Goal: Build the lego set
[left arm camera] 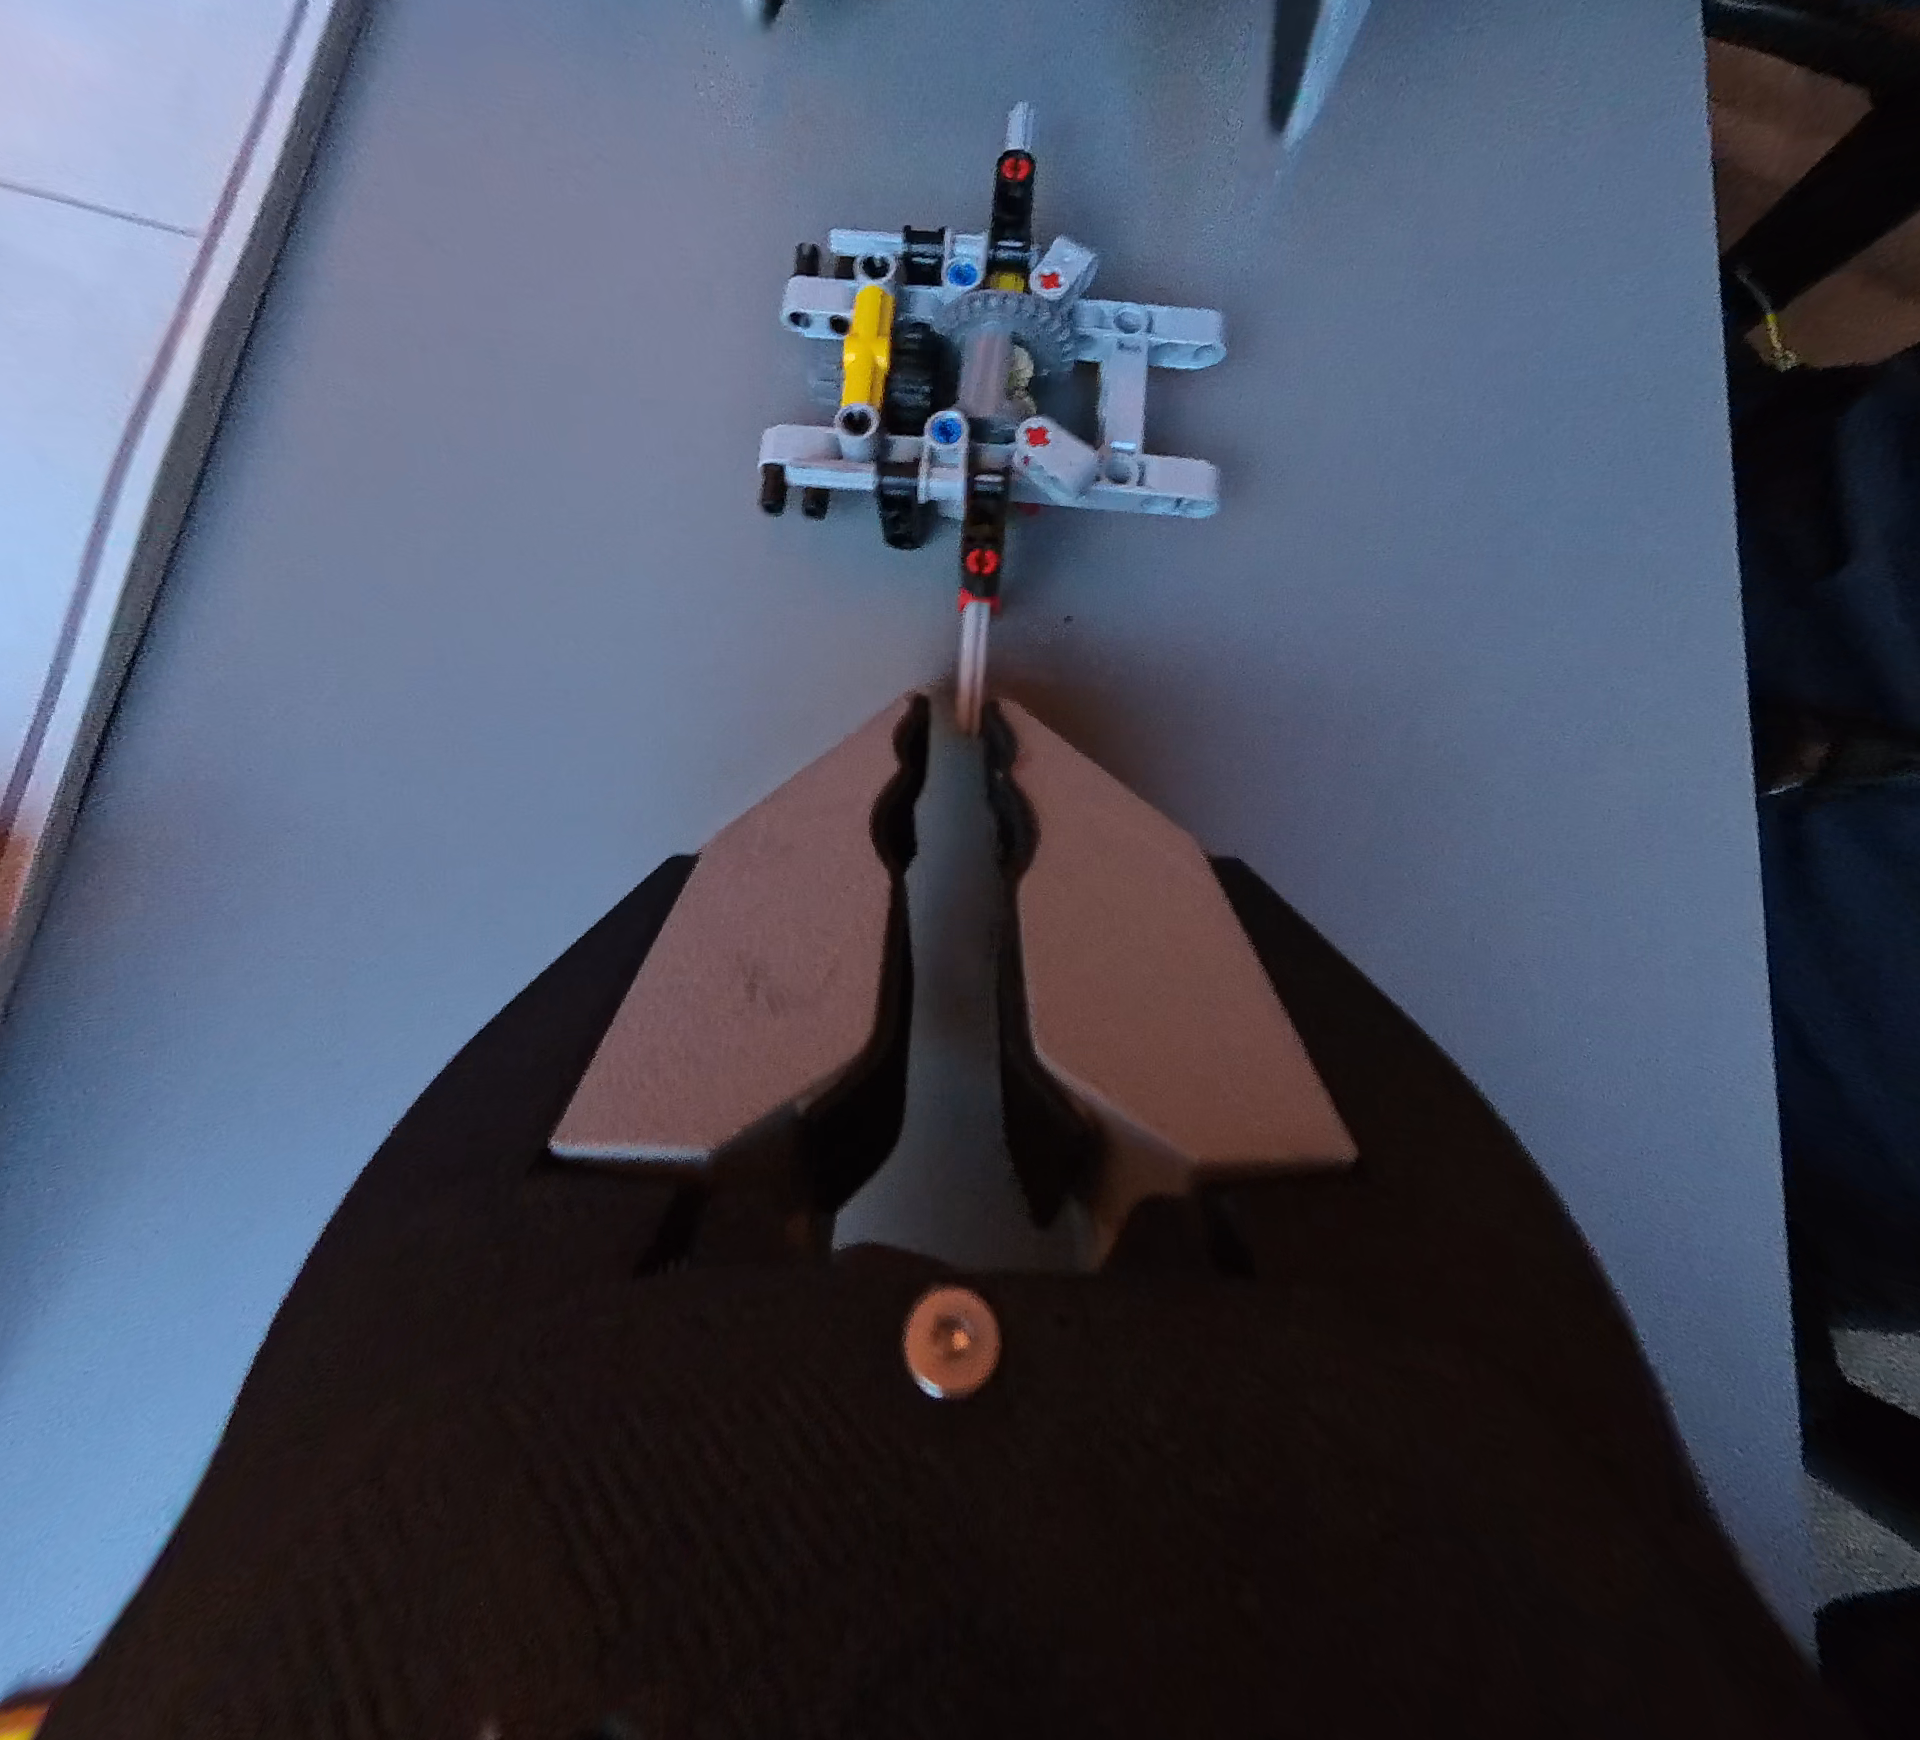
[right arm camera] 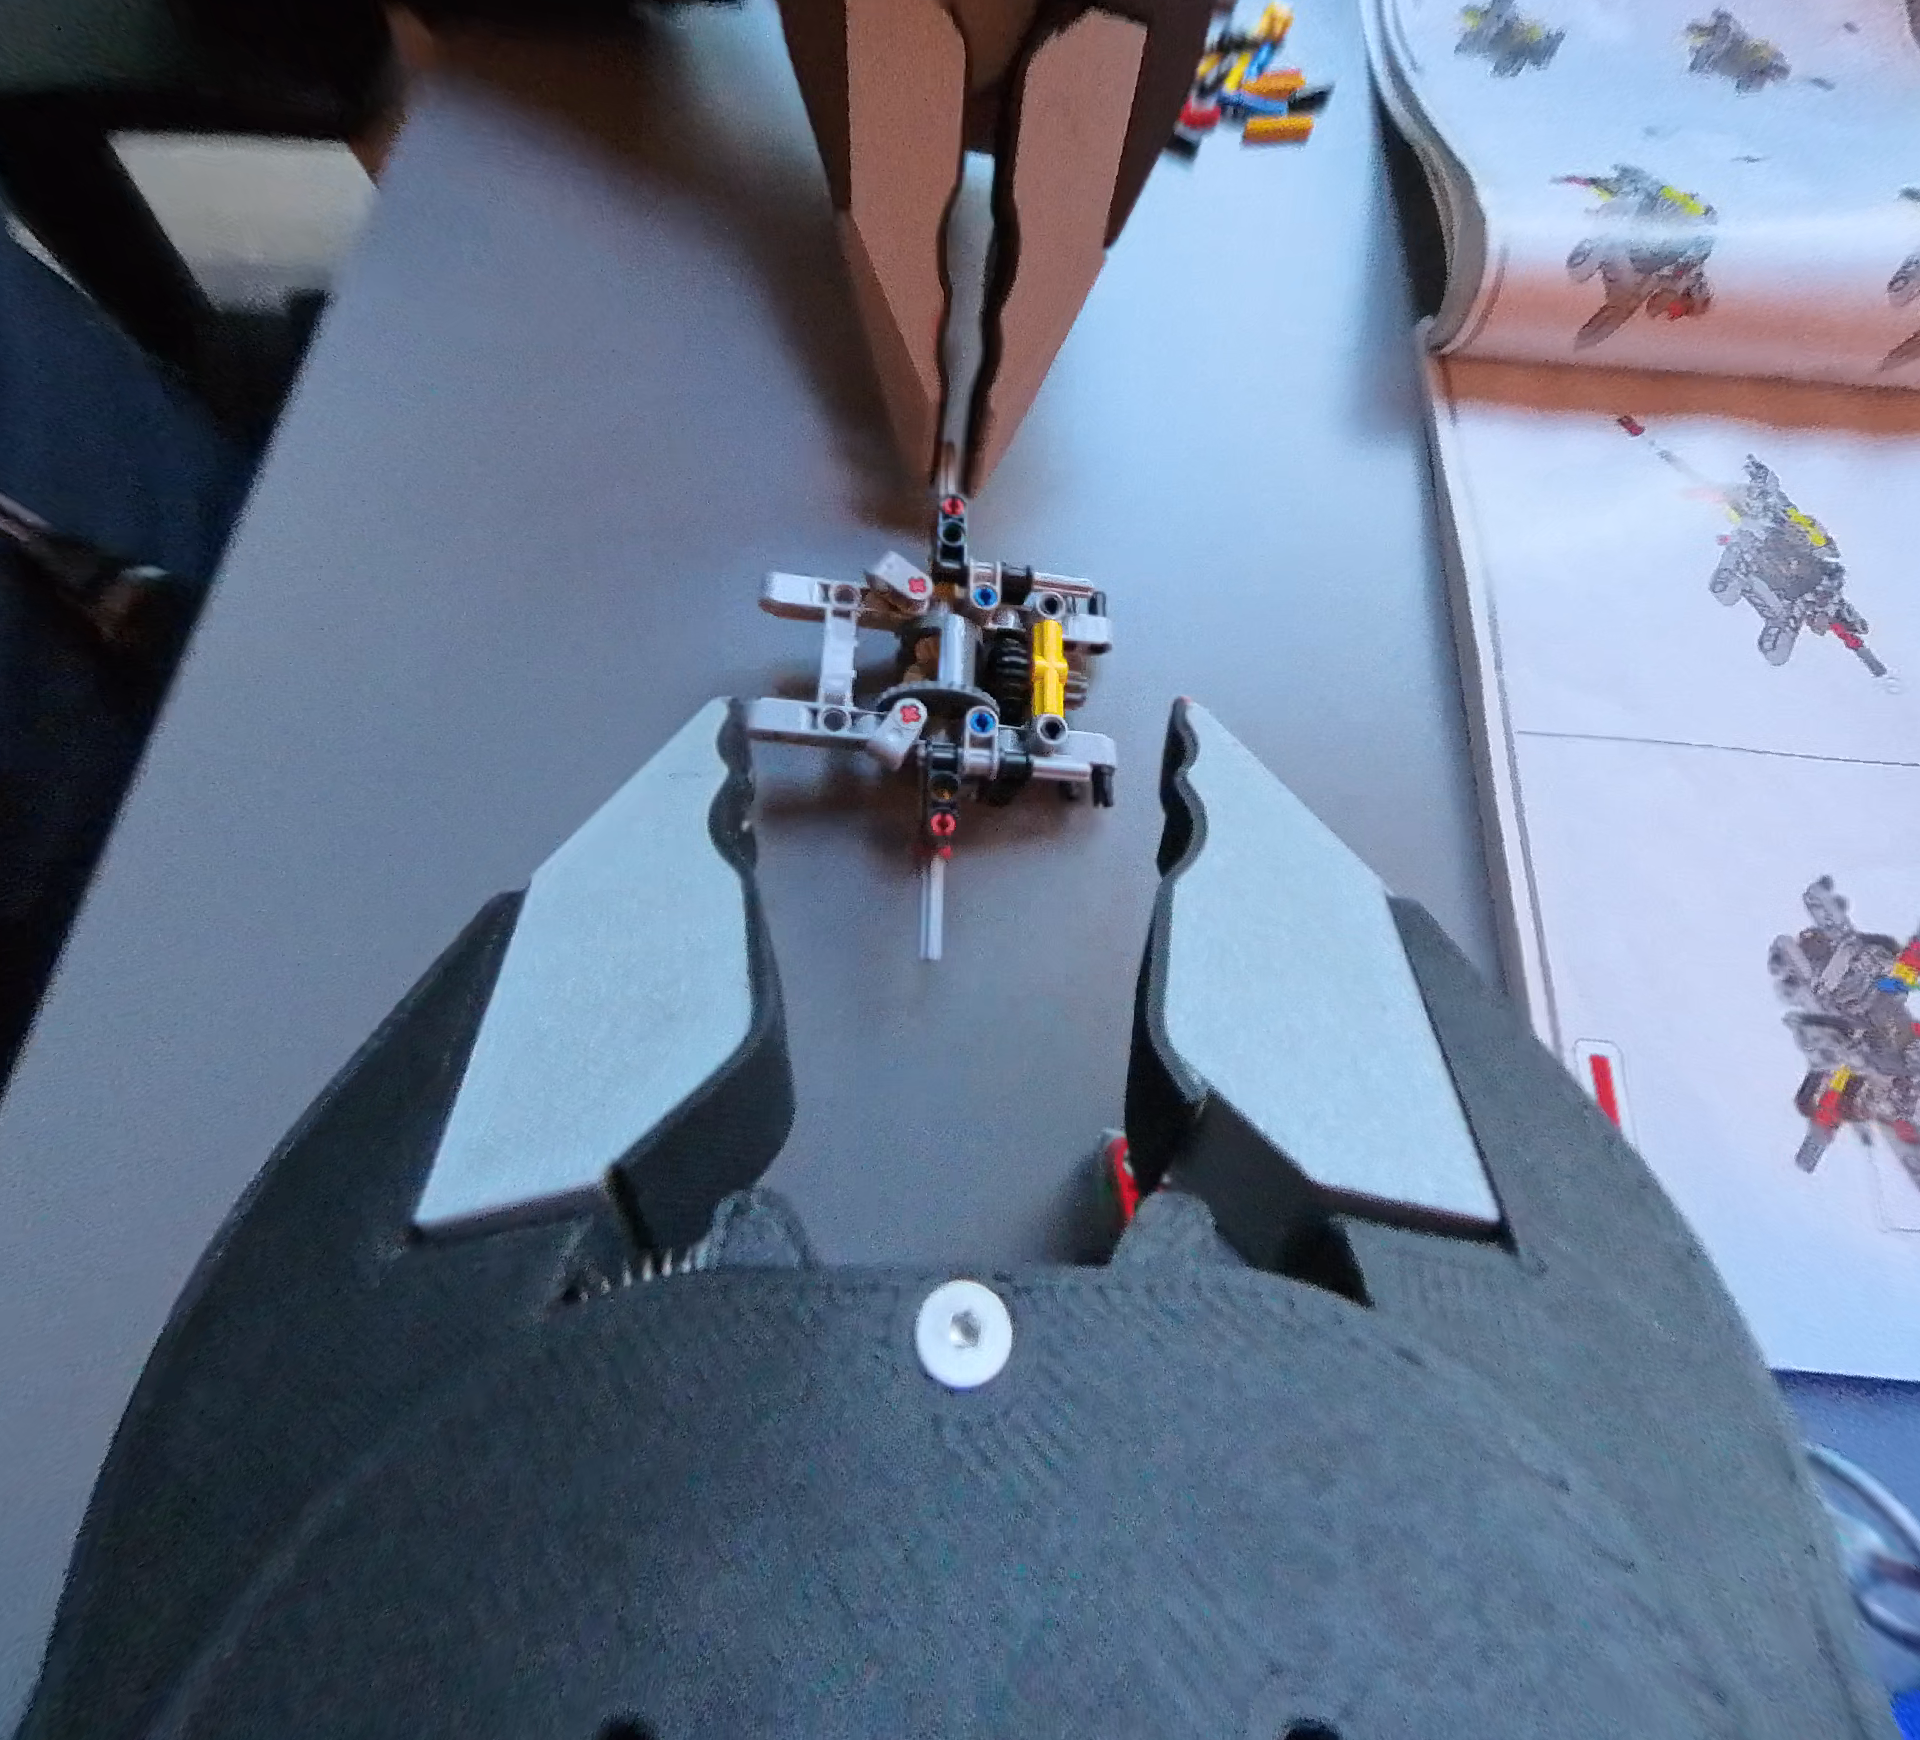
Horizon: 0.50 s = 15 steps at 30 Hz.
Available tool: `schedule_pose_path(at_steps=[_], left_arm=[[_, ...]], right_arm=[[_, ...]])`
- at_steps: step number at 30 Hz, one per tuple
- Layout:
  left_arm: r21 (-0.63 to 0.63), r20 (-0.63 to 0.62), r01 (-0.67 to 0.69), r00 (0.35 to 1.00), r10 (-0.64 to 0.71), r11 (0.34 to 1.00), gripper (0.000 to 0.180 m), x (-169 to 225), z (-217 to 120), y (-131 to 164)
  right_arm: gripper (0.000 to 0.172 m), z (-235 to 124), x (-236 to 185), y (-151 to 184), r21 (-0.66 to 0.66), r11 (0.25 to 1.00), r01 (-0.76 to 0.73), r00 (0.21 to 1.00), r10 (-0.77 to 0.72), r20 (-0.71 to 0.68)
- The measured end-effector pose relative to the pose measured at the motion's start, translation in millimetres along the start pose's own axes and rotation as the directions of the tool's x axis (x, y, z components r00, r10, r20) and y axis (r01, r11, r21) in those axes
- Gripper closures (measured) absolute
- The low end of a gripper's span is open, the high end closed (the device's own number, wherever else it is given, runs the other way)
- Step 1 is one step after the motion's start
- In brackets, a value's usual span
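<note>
Two tongs face each other across a small grey plastic brick assembly with a yellow cross piece and black gears, which sits on the grey worktop. Left tongs are nearly closed, a narrow gap showing around the tip of the assembly's thin grey axle. Right tongs gape wide, grasping nothing, their left fingertip just beside the assembly's frame. An open instruction booklet lies alongside.
</note>
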<state>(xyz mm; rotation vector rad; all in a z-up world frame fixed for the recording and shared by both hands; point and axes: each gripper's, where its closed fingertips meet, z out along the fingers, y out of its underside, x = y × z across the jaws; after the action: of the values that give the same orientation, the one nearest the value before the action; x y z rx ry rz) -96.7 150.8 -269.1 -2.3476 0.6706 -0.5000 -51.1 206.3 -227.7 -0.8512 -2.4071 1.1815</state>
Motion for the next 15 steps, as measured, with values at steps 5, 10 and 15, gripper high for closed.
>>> schedule_pose_path(at_steps=[5, 10, 15], left_arm=[[0.025, -0.001, 0.042, 0.999, -0.042, 0.999, 0.160, -8.6, -10.8, 2.9], [0.129, 0.051, 0.055, 0.997, -0.062, 0.990, 0.159, -15.5, -26.6, -11.6], [0.321, 0.145, 0.110, 0.976, -0.164, 0.941, 0.157, -35.7, -43.7, -36.3]], right_arm=[[0.108, -21.2, 10.7, -6.8, 0.131, 0.987, -0.088, 0.996, 0.089, -0.002], [0.108, -25.5, 16.6, -18.8, 0.239, 0.968, -0.078, 0.992, 0.098, -0.074], [0.109, -33.4, 27.2, -36.9, 0.339, 0.941, -0.014, 0.974, 0.089, -0.207]])
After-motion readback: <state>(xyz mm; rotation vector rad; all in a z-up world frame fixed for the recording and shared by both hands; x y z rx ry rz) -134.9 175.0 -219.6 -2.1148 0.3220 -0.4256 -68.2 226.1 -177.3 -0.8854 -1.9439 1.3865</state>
